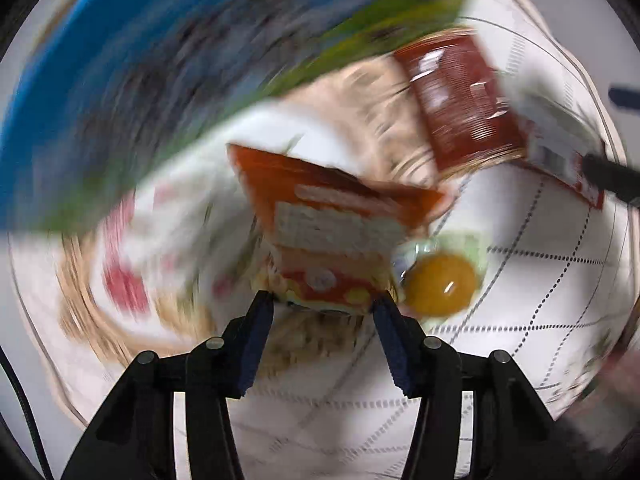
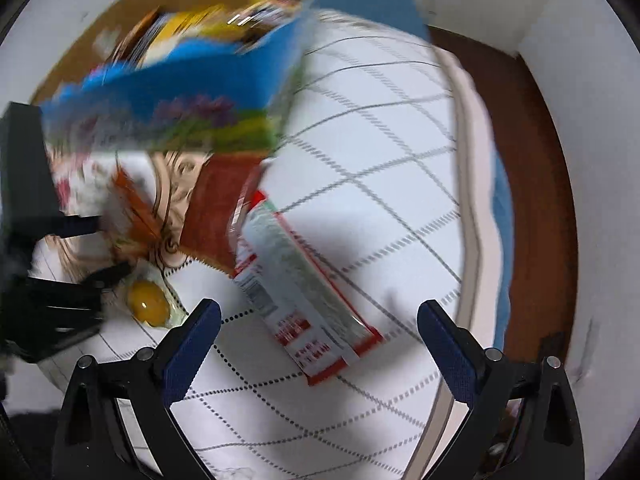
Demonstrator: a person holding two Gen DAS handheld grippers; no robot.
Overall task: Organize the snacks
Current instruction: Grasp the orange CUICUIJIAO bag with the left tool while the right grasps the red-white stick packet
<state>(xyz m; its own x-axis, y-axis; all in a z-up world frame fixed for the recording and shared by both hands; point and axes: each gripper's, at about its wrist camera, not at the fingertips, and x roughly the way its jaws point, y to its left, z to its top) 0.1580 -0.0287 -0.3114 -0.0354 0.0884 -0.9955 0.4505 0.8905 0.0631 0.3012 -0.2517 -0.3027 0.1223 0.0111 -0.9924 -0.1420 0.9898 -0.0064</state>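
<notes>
Both views are motion-blurred. My left gripper [image 1: 323, 303] has its pads on either side of the bottom edge of an orange snack packet [image 1: 320, 220]; it also shows in the right wrist view [image 2: 132, 204]. A jelly cup with a yellow centre [image 1: 440, 280] lies just right of it, also in the right wrist view [image 2: 149, 303]. A brown-red packet [image 1: 464, 104] lies beyond. My right gripper [image 2: 319, 312] is open and empty above a red-and-white snack box [image 2: 304, 300] on the checked cloth.
A blue box with a flower print [image 2: 180, 92] holds several snack packets at the back left; it fills the upper left of the left wrist view [image 1: 80, 100]. The white checked cloth [image 2: 380, 140] covers the surface. A brown floor [image 2: 532, 200] lies to the right.
</notes>
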